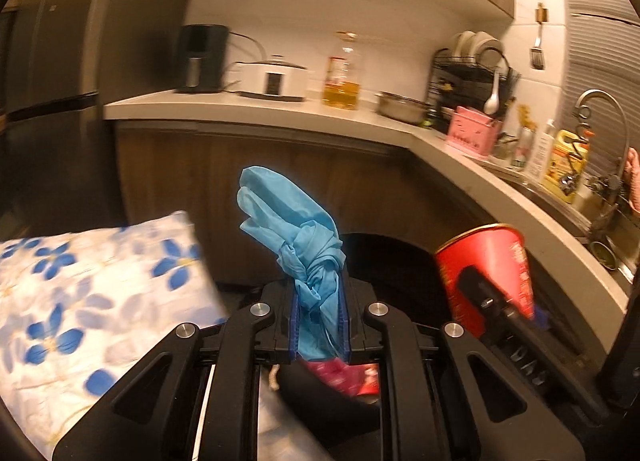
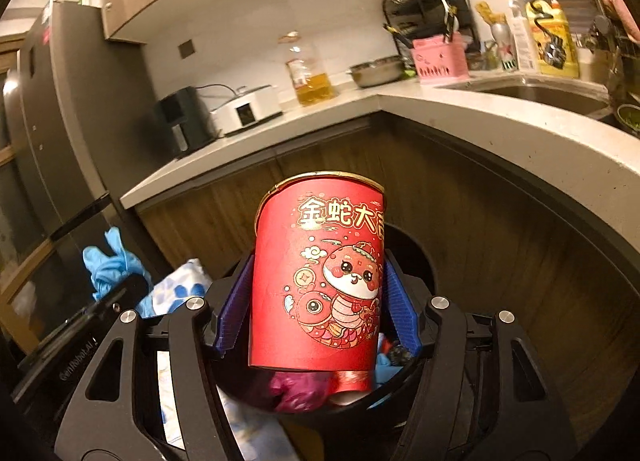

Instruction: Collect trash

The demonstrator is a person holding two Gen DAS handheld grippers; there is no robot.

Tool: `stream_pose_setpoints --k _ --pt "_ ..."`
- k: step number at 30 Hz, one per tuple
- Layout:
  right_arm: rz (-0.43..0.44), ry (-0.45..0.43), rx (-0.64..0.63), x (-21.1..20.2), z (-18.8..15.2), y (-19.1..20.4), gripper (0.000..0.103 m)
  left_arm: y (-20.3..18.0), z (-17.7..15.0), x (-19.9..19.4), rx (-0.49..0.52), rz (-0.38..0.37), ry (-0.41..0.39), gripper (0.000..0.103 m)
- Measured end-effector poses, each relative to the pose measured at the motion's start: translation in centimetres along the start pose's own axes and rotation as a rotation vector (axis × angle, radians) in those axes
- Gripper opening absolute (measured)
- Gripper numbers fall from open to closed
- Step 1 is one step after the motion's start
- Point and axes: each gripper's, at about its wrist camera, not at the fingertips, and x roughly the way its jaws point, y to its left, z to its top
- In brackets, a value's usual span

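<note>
The red paper cup (image 2: 318,285) carries gold characters "金蛇大", the rest cut off at its edge. "GenRobot.AI" stands on the left gripper (image 2: 76,357).

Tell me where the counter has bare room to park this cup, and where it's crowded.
Bare worktop runs between the oil bottle and the corner, ahead of the steel bowl. The front strip by the white cooker is also free. The pink holder, dish rack and sink end is crowded.
</note>
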Motion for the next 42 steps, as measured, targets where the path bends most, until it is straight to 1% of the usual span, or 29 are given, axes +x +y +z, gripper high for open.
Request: stream_pose_setpoints --k 5,8,9,10,11,12,13,14,16,18,19,21,22,24,28,29,31,34,36,42 --pt "-0.020 0.009 -0.003 1.2 0.2 -1.2 0.063 -1.0 0.1 2.3 0.001 -0.063 0.033 0.017" --pt "-0.029 0.017 -0.004 2.0 0.5 -1.7 0.064 -1.0 -0.3 3.1 0.008 -0.081 0.041 0.019" --pt "-0.033 0.020 -0.005 2.3 0.5 -1.9 0.064 -0.9 -0.5 3.3 0.013 -0.081 0.046 0.027" --pt "-0.034 0.022 -0.006 2.5 0.4 -1.9 0.065 -1.0 -0.5 3.5 0.016 -0.087 0.050 0.036" --pt "-0.036 0.027 -0.006 2.8 0.4 -2.0 0.065 -0.9 -0.6 3.7 0.015 -0.096 0.055 0.042" --pt "-0.039 0.031 -0.006 3.0 0.4 -2.1 0.065 -1.1 -0.5 3.9 0.013 -0.097 0.056 0.050" --pt "-0.042 0.035 -0.005 3.3 0.3 -2.1 0.065 -0.9 -0.6 4.0 0.012 -0.095 0.054 0.055" --pt "-0.044 0.038 -0.006 3.4 0.3 -2.1 0.066 -0.8 -0.6 3.9 0.014 -0.094 0.054 0.057" --pt "-0.045 0.043 -0.011 3.7 0.3 -2.1 0.066 -0.3 -0.6 3.9 0.011 -0.079 0.056 0.067" --pt "-0.048 0.049 -0.012 4.0 0.4 -2.1 0.068 0.3 -0.7 3.7 -0.009 -0.080 0.059 0.073" --pt "-0.053 0.054 -0.016 4.1 0.4 -2.1 0.069 0.6 -0.8 3.6 -0.020 -0.068 0.063 0.077" --pt "-0.057 0.059 -0.023 4.0 0.2 -2.1 0.073 1.1 -1.0 3.1 -0.028 -0.038 0.063 0.079" --pt "-0.057 0.057 -0.028 3.9 0.2 -2.0 0.075 1.3 -1.1 2.8 -0.025 -0.019 0.060 0.082" --pt "-0.060 0.050 -0.046 3.4 0.0 -1.7 0.080 1.6 -1.3 2.0 -0.015 0.030 0.047 0.086" --pt "-0.063 0.035 -0.108 1.9 -0.6 -0.5 0.083 2.5 -1.9 -0.4 0.001 0.136 0.025 0.089" --pt "-0.063 0.032 -0.121 1.4 -0.7 -0.1 0.086 2.6 -2.0 -0.9 0.003 0.155 0.025 0.089" --pt "-0.064 0.020 -0.155 0.3 -1.1 0.7 0.089 3.1 -2.5 -2.2 0.006 0.196 0.020 0.095" --pt "-0.073 0.004 -0.223 -1.8 -2.0 2.4 0.093 4.1 -3.1 -4.2 -0.002 0.263 0.015 0.095" --pt "-0.065 0.000 -0.258 -3.0 -2.6 3.4 0.096 4.6 -3.5 -5.4 -0.005 0.291 0.019 0.096" --pt "-0.056 -0.006 -0.305 -7.5 -4.7 5.7 0.097 6.0 -5.3 -9.9 0.008 0.373 0.009 0.097"
